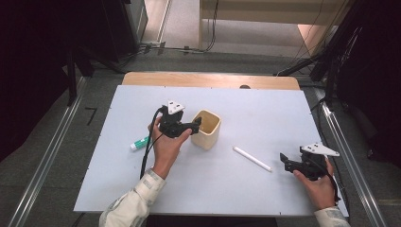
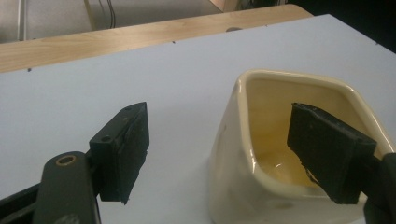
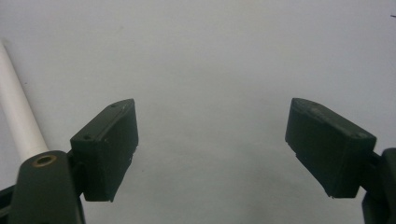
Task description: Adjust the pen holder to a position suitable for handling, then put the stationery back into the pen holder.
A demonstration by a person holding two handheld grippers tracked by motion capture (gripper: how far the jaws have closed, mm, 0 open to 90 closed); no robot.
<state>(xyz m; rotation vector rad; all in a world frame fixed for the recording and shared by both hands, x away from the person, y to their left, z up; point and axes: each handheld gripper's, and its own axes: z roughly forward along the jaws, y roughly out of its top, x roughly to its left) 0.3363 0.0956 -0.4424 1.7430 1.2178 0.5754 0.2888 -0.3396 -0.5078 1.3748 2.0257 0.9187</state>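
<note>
Cup (image 1: 206, 129) stands mid-table, upright to take things; left tool (image 1: 196, 126) straddles its near wall, jaws apart, unclamped. Right tool (image 1: 285, 160) waits, also apart.

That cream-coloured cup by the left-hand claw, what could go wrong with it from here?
The left gripper stands open astride the wall of the cream cup, one jaw inside and one outside. If the hand pulls sideways rather than up, the inner jaw might catch the rim and tip or drag the cup. Dragged toward the right gripper, the cup could knock the white stick rolling.
</note>
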